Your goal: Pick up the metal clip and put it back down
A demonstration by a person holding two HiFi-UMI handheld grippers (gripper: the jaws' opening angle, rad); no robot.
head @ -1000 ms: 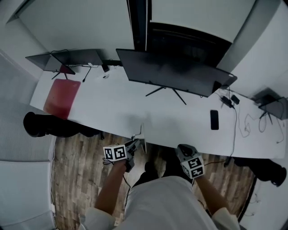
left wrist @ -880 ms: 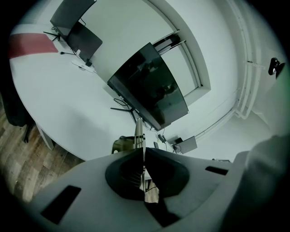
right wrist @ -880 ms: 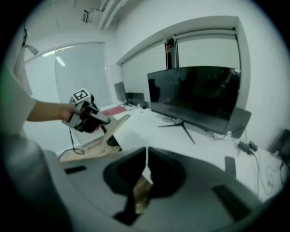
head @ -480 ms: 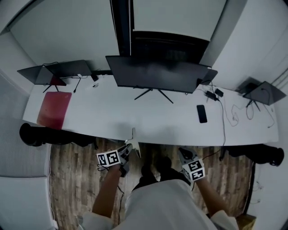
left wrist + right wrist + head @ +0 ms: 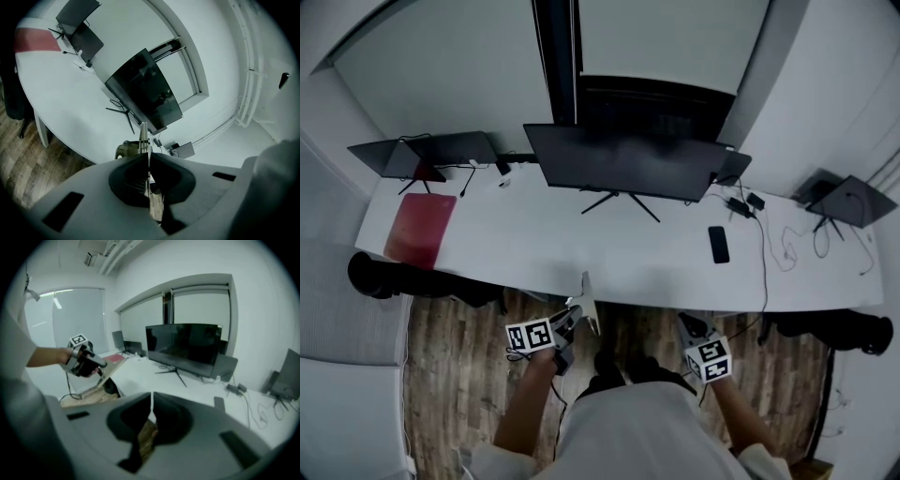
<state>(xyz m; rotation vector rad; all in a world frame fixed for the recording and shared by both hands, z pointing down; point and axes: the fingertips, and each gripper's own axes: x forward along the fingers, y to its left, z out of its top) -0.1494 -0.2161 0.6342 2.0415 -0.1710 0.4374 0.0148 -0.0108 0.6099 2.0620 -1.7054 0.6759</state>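
At the far left of the long white counter [image 5: 534,244] lies one red mat [image 5: 422,230], and behind it two dark screens [image 5: 455,148] stand on stands, side by side. One wide black monitor [image 5: 623,159] stands on its spread legs at the middle of the back edge.

In front of it, at the near edge of the counter, the person holds two grippers, each with one marker cube. The left gripper [image 5: 574,317] has its jaws clamped on the one metal clip [image 5: 587,291]. The left gripper view shows the clip [image 5: 144,138] as a thin pale blade standing out past the tips of the left gripper [image 5: 146,157]. It is up in the air, off the counter, with its far end over the counter's near edge and the wooden floor [image 5: 459,375] below.

The right gripper [image 5: 692,322] hangs well apart from the left one, over the floor. In its own view the right gripper [image 5: 151,397] has its jaws together with nothing between them.

Further right one black phone [image 5: 718,244] lies flat on the counter, and one open laptop [image 5: 853,199] sits at the far right end among loose cables.
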